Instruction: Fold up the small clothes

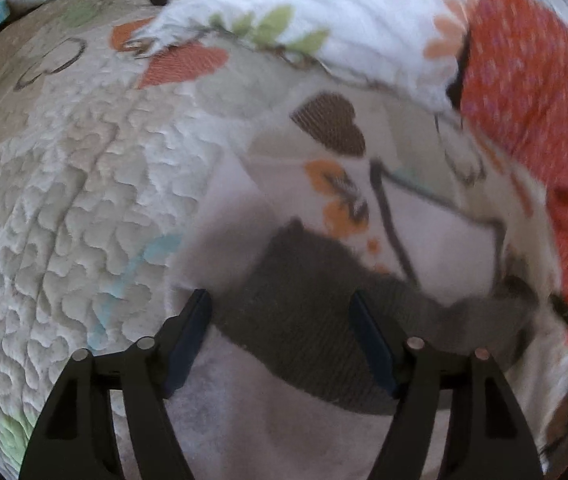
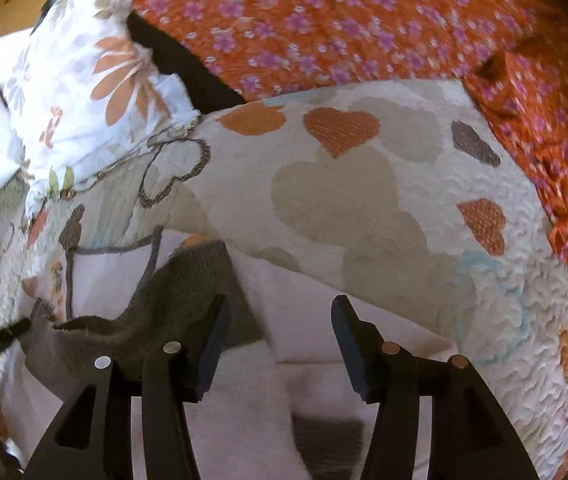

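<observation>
I took the heart-patterned quilt [image 1: 83, 200] on the bed as my landmark and read everything against it, left to right.

Through the left wrist camera, the quilt filled the left side of the view. Above it lay a white floral cover [image 1: 324, 20], and off its right edge an orange flowered cloth [image 1: 532, 88]. The small white garment [image 1: 444, 240] lay on the quilt right of its centre, blurred, printed with an orange butterfly and thin grey lines. Its grey ribbed band [image 1: 296, 320] crossed the near part of the quilt. My left claw [image 1: 279, 312] stood spread, one finger on each side of that band; I saw the pads apart from the cloth, though blur made actual contact hard to judge.

Through the right wrist camera, the floral cover [image 2: 83, 80] sat at the quilt's [image 2: 364, 200] upper left and the orange cloth [image 2: 364, 20] ran along its top and right edges. The garment [image 2: 316, 340] lay at the near edge of the quilt, with the grey band [image 2: 163, 300] rumpled and raised at its left. My right claw [image 2: 279, 312] was also spread, over pale cloth, pinching nothing; its left finger [image 2: 211, 344] sat just beside the band.
</observation>
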{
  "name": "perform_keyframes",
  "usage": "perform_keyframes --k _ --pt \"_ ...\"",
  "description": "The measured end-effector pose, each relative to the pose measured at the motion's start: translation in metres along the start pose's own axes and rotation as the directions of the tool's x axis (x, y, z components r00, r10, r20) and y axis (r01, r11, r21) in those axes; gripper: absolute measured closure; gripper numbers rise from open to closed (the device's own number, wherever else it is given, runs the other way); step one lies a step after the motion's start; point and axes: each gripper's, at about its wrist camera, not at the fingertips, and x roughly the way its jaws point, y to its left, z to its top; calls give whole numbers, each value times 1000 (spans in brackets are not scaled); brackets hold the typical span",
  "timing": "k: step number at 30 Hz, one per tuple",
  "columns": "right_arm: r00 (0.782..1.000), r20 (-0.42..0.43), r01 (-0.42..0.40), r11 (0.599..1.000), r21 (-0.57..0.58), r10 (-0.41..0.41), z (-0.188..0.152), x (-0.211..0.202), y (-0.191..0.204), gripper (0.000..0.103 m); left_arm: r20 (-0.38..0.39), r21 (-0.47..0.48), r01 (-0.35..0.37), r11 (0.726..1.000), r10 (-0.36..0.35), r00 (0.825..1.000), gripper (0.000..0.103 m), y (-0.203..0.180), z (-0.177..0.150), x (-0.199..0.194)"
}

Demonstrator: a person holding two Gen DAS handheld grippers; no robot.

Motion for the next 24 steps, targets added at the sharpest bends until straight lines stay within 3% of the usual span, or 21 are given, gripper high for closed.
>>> perform_keyframes --k 2,6,8,12,13,14,15,16,18,21,24 --pt "998 -7 -66 997 39 66 -1 0 -10 45 -4 37 -44 998 45 999 88 -6 -1 1" --pt "987 -14 -159 985 73 160 -1 9 -9 41 26 -37 -57 998 58 998 99 4 5 -7" --pt "985 -24 -170 983 63 172 1 18 -2 41 44 -87 -79 993 83 996 99 14 9 -10" --pt "982 -69 -172 983 58 176 -3 44 14 44 30 -143 -50 989 55 998 99 23 12 -8" --pt "981 -74 -174 983 57 178 -4 47 17 51 30 -141 -52 989 57 998 99 21 12 -8" --pt "981 -78 -174 983 54 178 -5 47 18 71 30 -138 -50 989 55 998 99 19 13 -8" --pt "980 -81 -176 983 59 181 -4 46 20 85 33 -137 -45 990 50 998 99 18 13 -9" --pt "976 -77 -200 977 78 206 -3 43 17 93 39 -136 -36 990 42 998 99 16 14 -12" --pt "971 -61 -221 967 124 230 -2 29 9 96 53 -132 -27 991 35 998 99 14 14 -18" --pt "993 -8 -118 986 117 120 -1 0 -4 98 78 -122 -35 992 45 996 99 14 13 -27" --pt "1000 -5 -23 989 145 24 -3 -9 -25 98 73 -134 -56 989 66 995 93 20 12 -26"
